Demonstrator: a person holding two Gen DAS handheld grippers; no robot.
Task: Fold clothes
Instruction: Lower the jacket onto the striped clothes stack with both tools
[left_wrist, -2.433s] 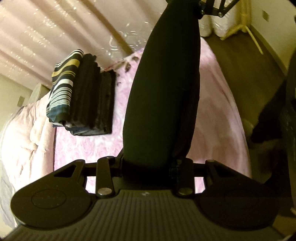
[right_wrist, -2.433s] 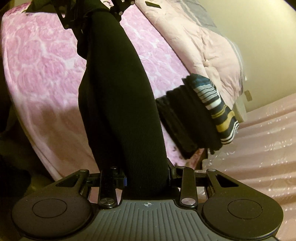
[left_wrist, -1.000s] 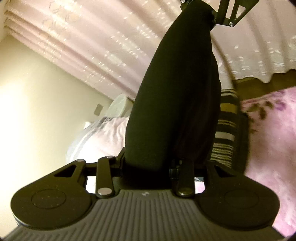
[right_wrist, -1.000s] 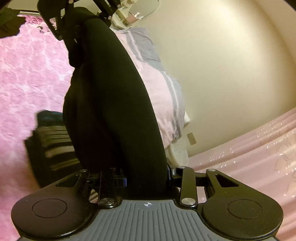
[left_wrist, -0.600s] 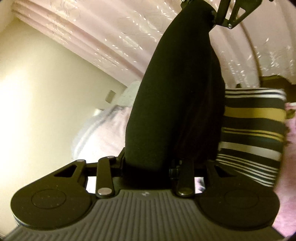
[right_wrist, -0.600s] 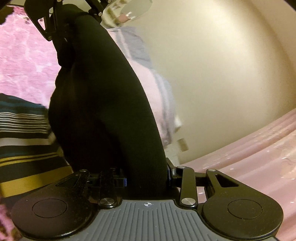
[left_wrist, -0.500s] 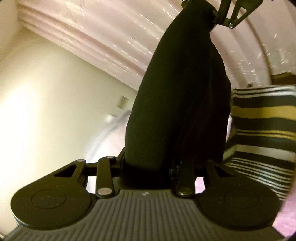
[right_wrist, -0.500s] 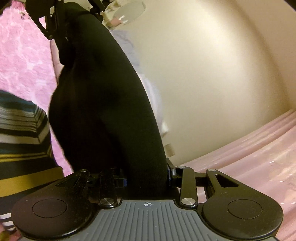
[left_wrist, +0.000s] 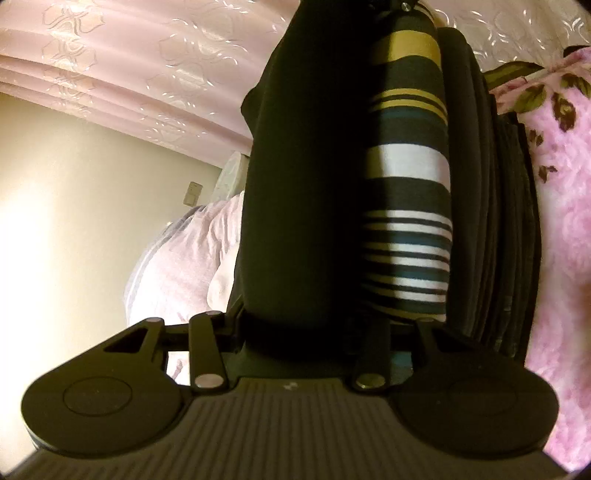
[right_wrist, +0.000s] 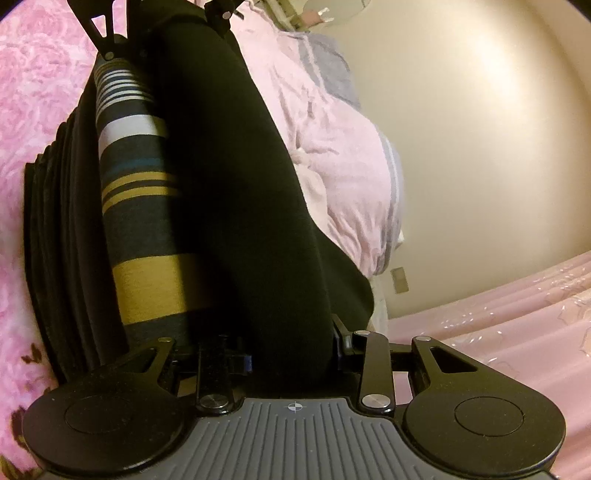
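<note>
Both grippers down onto stack vs a second ago: left gripper and right gripper each clamped on folded black garment, left fingers now easing open with cloth between. Garment now flush against striped garment atop dark stack on bed. Looks like placement; release next. No readable writing.

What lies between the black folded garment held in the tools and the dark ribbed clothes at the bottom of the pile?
A striped folded garment lies between them, shown in both wrist views.
</note>
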